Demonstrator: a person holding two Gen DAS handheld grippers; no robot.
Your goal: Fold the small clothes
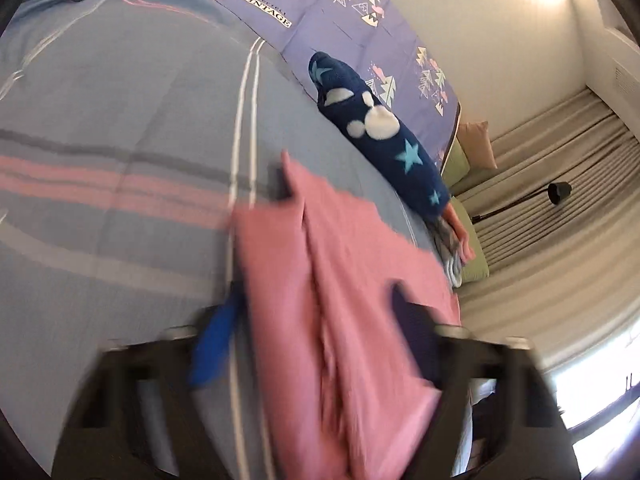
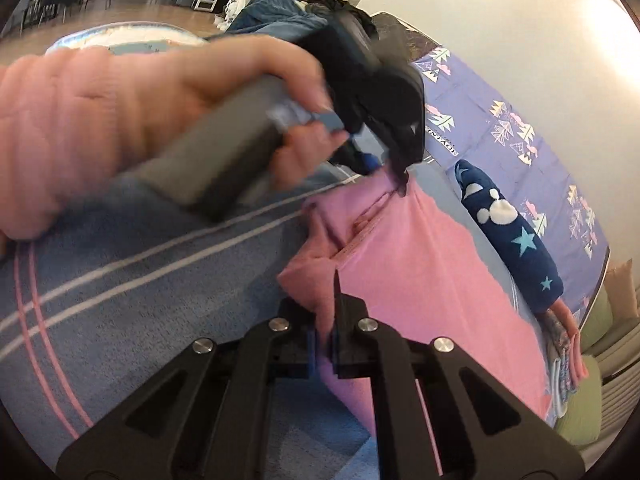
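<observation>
Pink garment (image 2: 420, 264): spread over the striped bedspread (image 2: 160, 280), lifted and bunched at two points; in the left wrist view (image 1: 340, 260) it is seen blurred, running from near to far between the fingers.
Right gripper (image 2: 325, 320): clenched on a near fold of the pink garment, the cloth pinched between the two blue-padded fingers (image 2: 312, 344).
Left gripper (image 1: 316, 344): fingers set apart with pink cloth draped between them in its own view; in the right wrist view (image 2: 396, 172) the far corner of the garment is seen hanging from its tip, so a grasp on the cloth is indicated.
Left hand (image 2: 224, 92): wrapped around the grey handle of the left gripper, a pink sleeve at the wrist.
Dark blue star-patterned cloth (image 1: 376, 132): rolled, laid on the far right of the bed, beside the purple tree-print sheet (image 1: 340, 12).
Folded pile (image 1: 456, 240): placed at the right edge of the bed, just beyond the blue roll's end.
</observation>
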